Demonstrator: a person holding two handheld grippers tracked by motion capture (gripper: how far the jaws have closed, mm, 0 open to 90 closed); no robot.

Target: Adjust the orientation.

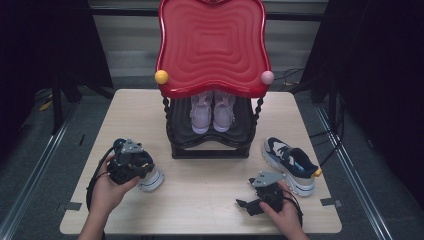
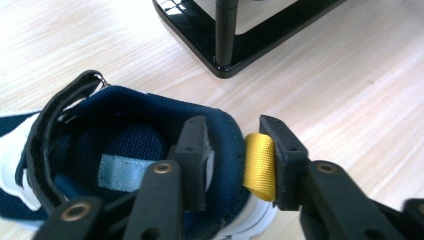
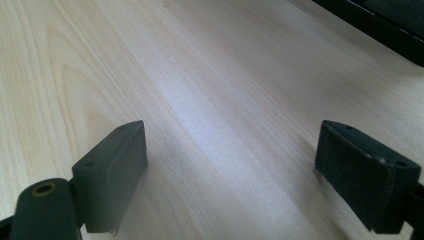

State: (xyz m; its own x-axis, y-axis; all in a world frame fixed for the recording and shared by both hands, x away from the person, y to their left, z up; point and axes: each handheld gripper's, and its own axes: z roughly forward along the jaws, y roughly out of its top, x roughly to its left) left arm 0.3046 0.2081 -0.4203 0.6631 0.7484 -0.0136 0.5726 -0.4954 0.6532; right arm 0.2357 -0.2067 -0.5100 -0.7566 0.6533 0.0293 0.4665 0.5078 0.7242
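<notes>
Your left claw (image 2: 232,150) is pinching the heel of a navy and white sneaker (image 2: 120,155): one jaw sits inside the padded collar, the other presses on the yellow pull loop (image 2: 260,165) at the back, so the heel wall and loop are clamped between the pads. In the high view that left claw (image 1: 131,162) covers most of the shoe, whose white sole (image 1: 152,181) shows just past your hand, near the left edge of the surface (image 1: 210,200) and in front of the rack's left post.

Your right claw (image 3: 230,175) is spread wide with nothing between the jaws. It lies low over bare wood, and whether the pads touch the wood cannot be told. From above, the right claw (image 1: 252,202) sits near the front edge, toward the right corner, pointing left across the surface.

The matching second sneaker (image 1: 291,164) lies on its sole near the right edge, just beyond your right hand (image 1: 287,215), toe toward the rack. The black rack (image 1: 210,135) stands at the middle of the far edge under a red wavy top (image 1: 212,45), and a pair of pale pink shoes (image 1: 212,112) sits on its lower shelf.
</notes>
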